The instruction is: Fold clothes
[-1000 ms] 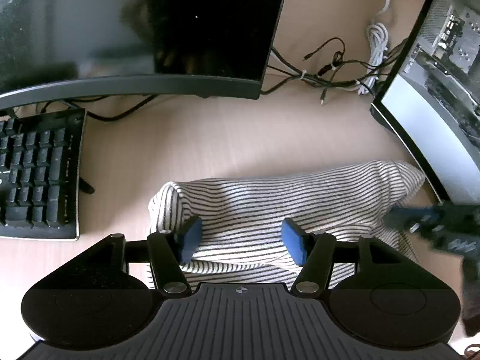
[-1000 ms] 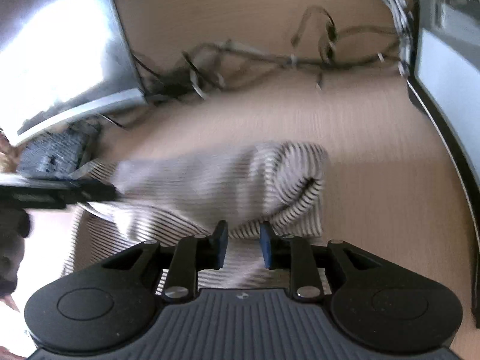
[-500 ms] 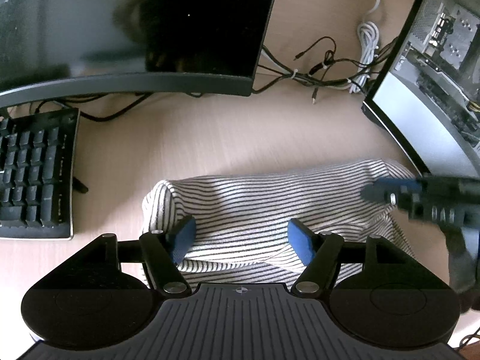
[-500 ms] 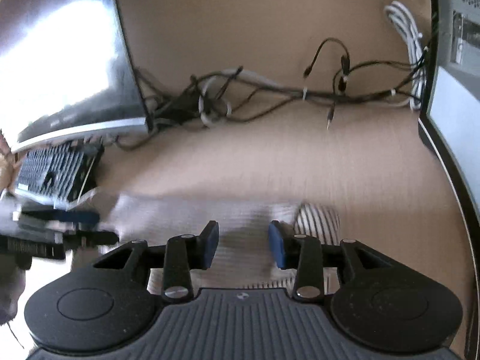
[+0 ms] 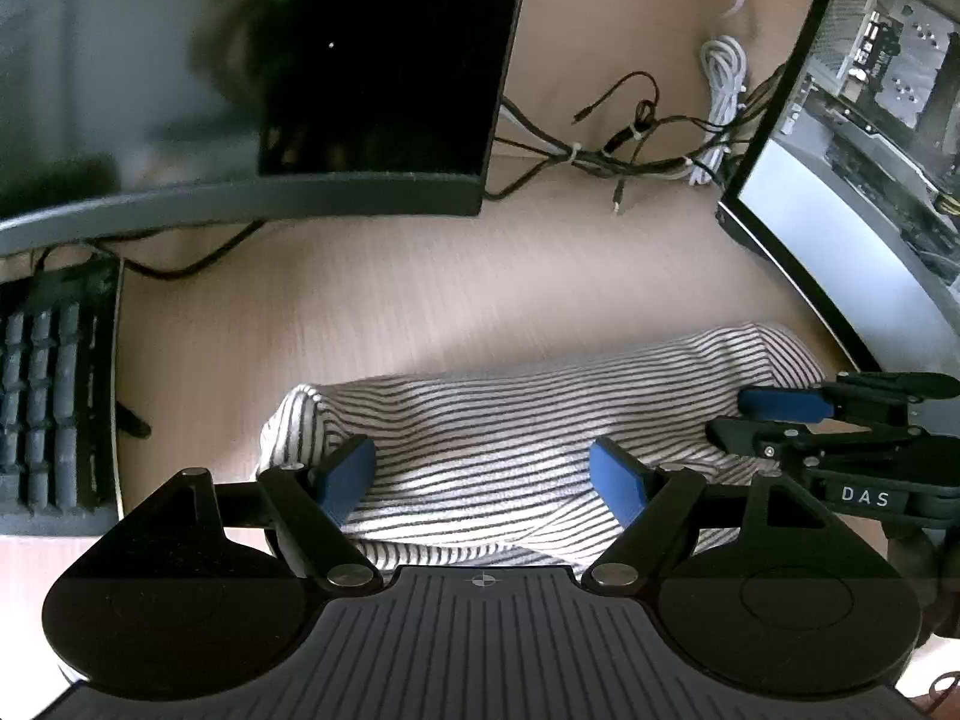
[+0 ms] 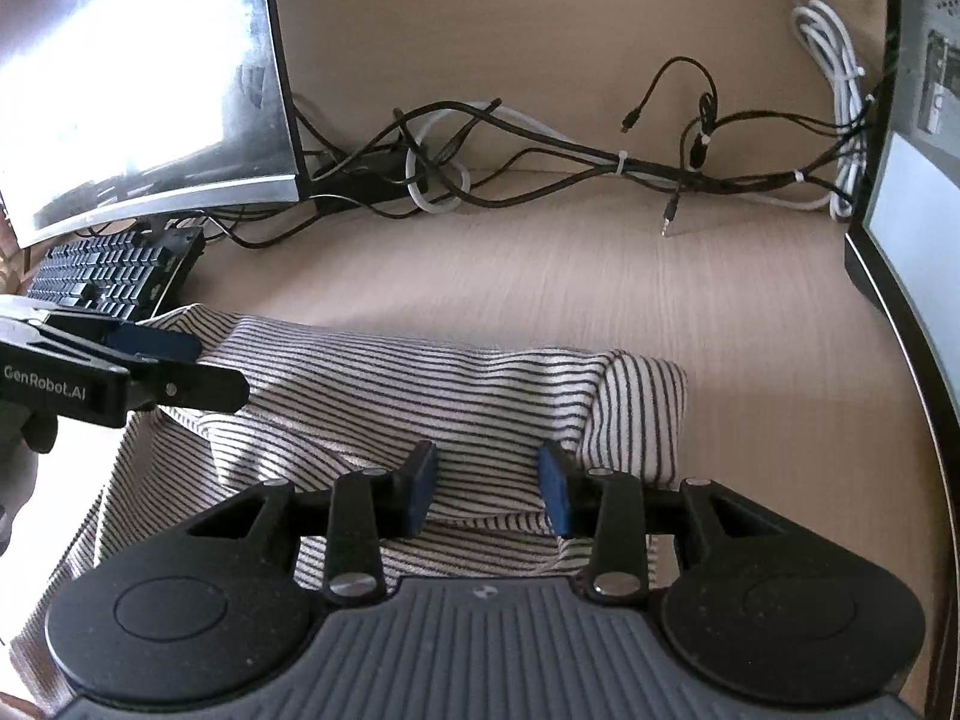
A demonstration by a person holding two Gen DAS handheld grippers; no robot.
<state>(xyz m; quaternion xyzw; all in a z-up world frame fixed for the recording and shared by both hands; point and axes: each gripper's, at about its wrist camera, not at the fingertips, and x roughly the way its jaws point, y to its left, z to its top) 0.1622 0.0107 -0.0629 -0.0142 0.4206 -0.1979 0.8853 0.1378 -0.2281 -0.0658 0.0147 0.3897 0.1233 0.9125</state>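
left gripper [image 5: 483, 471] opening above the striped shirt [image 5: 540, 414] (nothing pinched), right gripper [image 6: 487, 486] parted too.

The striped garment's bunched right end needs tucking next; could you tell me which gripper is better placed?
Probably the right gripper: its open jaws sit beside that bunched end of the striped garment. The left gripper, jaws opening, is over the opposite end.
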